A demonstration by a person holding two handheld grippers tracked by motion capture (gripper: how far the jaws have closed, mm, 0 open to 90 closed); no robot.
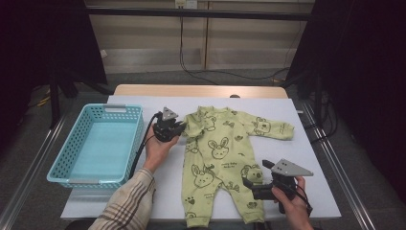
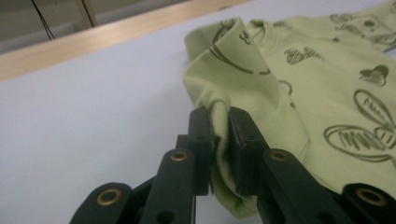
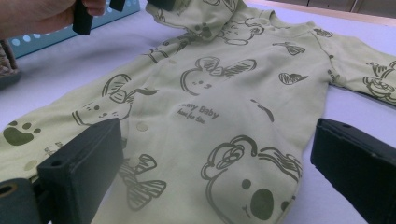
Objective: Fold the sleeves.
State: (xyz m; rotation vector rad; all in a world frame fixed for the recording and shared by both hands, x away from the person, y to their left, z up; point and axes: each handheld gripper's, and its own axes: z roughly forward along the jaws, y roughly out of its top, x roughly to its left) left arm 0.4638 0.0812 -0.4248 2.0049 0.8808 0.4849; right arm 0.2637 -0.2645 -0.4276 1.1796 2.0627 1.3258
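Left gripper view shows my left gripper (image 2: 219,135) clamped on the cuff of the green romper (image 1: 222,158), which lies mid-table, its left sleeve folded inward. Folding has barely begun, I judge; the basket (image 1: 64,165) is empty. My right gripper (image 1: 251,184), jaws apart, hovers by the right leg.

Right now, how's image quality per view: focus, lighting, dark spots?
High view: even light on the table, surroundings nearly black, romper fairly sharp. Left gripper view: clamped sleeve cuff sharp, far fabric soft. Right gripper view: print crisp, near fingers slightly blurred, no glare.
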